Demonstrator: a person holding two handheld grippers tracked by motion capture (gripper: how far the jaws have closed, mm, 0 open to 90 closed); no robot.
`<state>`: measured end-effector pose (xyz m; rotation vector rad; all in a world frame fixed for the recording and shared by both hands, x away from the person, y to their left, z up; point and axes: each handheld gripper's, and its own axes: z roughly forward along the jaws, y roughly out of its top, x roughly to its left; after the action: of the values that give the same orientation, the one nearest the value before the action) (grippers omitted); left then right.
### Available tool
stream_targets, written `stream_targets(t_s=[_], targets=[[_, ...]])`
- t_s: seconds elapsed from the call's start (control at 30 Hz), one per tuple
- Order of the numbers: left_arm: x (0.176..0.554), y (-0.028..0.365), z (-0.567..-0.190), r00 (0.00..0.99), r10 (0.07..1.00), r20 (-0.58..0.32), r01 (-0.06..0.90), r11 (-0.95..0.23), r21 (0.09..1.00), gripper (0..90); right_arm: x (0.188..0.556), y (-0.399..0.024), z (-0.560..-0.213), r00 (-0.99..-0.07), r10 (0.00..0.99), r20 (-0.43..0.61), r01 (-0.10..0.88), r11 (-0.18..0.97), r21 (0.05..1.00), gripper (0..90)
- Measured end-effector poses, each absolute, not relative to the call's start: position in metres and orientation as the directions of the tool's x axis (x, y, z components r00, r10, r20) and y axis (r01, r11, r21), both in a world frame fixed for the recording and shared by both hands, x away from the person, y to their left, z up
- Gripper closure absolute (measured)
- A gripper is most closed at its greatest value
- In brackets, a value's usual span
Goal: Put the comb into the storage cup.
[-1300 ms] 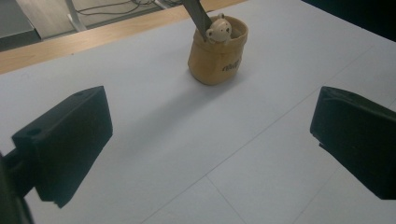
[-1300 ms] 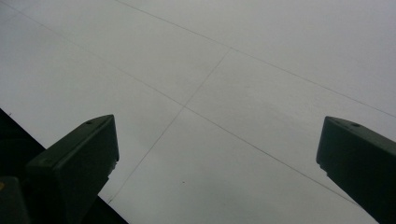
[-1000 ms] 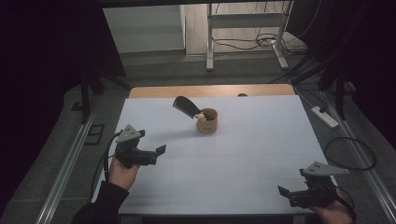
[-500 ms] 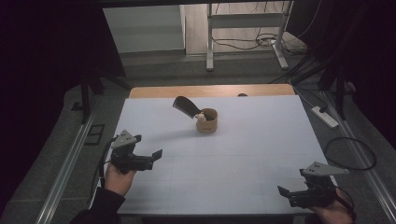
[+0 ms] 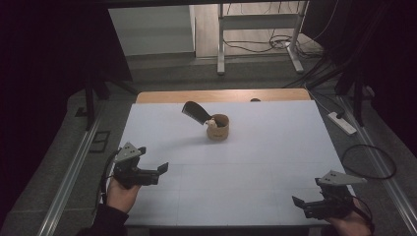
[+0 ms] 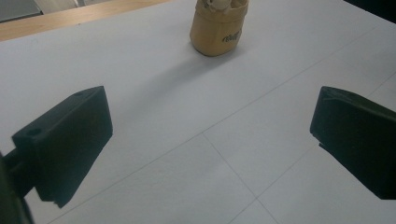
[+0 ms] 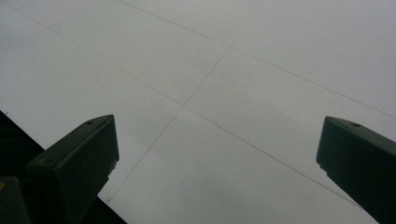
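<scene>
Both my grippers, left and right, gape empty; tan cup at twelve o'clock looks light, tippy with the black spatula—I'd grip its wall low.

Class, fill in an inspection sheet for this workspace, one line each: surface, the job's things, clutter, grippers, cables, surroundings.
Surface: white table with faint grid lines; a wooden strip shows along its far edge.
Job's things: tan cup stands upright at the far middle, with a dark scoop leaning out of it and something pale inside.
Clutter: nothing seen on the table.
Grippers: left gripper open and empty, aimed toward the cup; right gripper open and empty at the near right edge.
Cables: black loop on the floor at right; more cables under the far metal frame.
Surroundings: power strip on the floor; dark curtains at both sides.
</scene>
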<state>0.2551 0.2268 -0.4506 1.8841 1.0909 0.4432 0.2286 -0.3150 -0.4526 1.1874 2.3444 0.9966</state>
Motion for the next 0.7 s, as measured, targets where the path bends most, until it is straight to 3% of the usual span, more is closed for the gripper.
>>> stream_targets(t_s=[0.7], targets=[[0.232, 0.243, -0.454, 0.505, 0.852, -0.139, 0.531, -0.179, 0.828, 0.0, 0.228, -0.314, -0.453, -0.603, 0.798, 0.012, 0.566, 0.417, 0.711, 0.0]])
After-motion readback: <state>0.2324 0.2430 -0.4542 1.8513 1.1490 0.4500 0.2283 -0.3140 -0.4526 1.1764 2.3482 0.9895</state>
